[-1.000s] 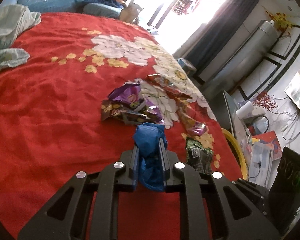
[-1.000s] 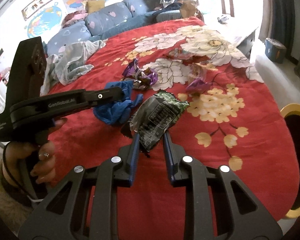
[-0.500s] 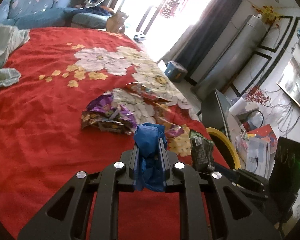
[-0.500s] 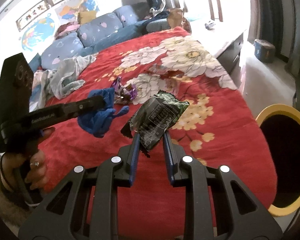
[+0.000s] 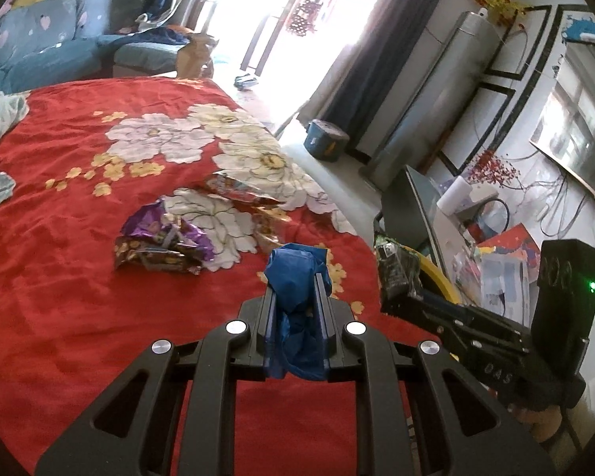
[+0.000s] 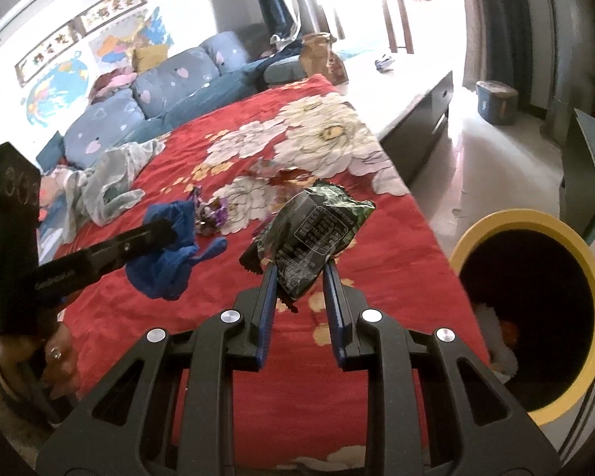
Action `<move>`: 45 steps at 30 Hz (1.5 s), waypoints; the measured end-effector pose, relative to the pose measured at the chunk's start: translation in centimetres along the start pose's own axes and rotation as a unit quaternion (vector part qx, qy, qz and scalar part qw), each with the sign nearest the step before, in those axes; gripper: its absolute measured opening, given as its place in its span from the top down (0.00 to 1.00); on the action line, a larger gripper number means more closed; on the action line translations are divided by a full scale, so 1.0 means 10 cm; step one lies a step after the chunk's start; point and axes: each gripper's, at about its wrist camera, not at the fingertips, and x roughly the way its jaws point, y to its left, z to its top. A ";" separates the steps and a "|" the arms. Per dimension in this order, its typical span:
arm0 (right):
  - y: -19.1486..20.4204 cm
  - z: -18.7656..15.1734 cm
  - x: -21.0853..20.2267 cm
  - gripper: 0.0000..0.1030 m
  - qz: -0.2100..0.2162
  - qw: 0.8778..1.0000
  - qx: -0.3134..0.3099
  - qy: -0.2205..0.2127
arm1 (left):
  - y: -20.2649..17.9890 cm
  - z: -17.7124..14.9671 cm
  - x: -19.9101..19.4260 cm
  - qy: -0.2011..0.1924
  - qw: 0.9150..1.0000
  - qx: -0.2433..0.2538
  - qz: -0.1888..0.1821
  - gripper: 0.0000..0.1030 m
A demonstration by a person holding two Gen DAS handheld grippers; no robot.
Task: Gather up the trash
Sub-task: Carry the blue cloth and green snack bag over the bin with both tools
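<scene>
A crumpled blue plastic bag [image 5: 297, 277] is pinched between the closed jaws of the left claw [image 5: 295, 297], low in the centre of the left wrist view, above a bed spread with a red floral bedcover [image 5: 59, 277]. In the right wrist view, a dark green snack packet [image 6: 317, 234] is gripped by its lower corner in the right claw [image 6: 299, 277], mid-frame, with most of the packet standing free above the fingers. A yellow-rimmed bin [image 6: 591, 277] is seen at the right edge of that frame, beside the bed, its dark mouth open and some rubbish already inside.

More trash is left on the bedcover: a purple wrapper [image 5: 162, 242] left of centre in the left wrist view and a red-orange wrapper [image 5: 238, 190] just above it, both lying on the white flower print.

Several risks are judged from here. The green packet is held only at a corner, so it could be lost to a quick swing and dropped on the bed or floor short of the bin. The loose tail of the blue bag, hanging under the left claw, could be snagged on the bin rim or could cling to the pads on release. The two claws are carried close together, and a collision could be caused as both are brought to the one opening.
</scene>
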 end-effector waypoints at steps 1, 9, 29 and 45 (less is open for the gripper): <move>-0.03 0.00 -0.01 0.83 -0.002 1.000 0.003 -0.002 | -0.02 0.00 0.00 0.000 1.000 0.003 -0.001 0.85; -0.22 0.03 -0.11 0.83 -0.017 1.000 0.022 -0.014 | -0.23 -0.01 0.05 0.004 1.000 0.028 -0.011 0.85; -0.60 0.03 -0.32 0.83 -0.043 0.997 0.056 -0.036 | -0.64 -0.02 0.09 0.007 0.997 0.074 -0.032 0.85; -0.91 -0.02 -0.45 0.83 -0.065 0.993 0.091 -0.050 | -0.93 -0.07 0.19 0.018 0.993 0.104 -0.047 0.85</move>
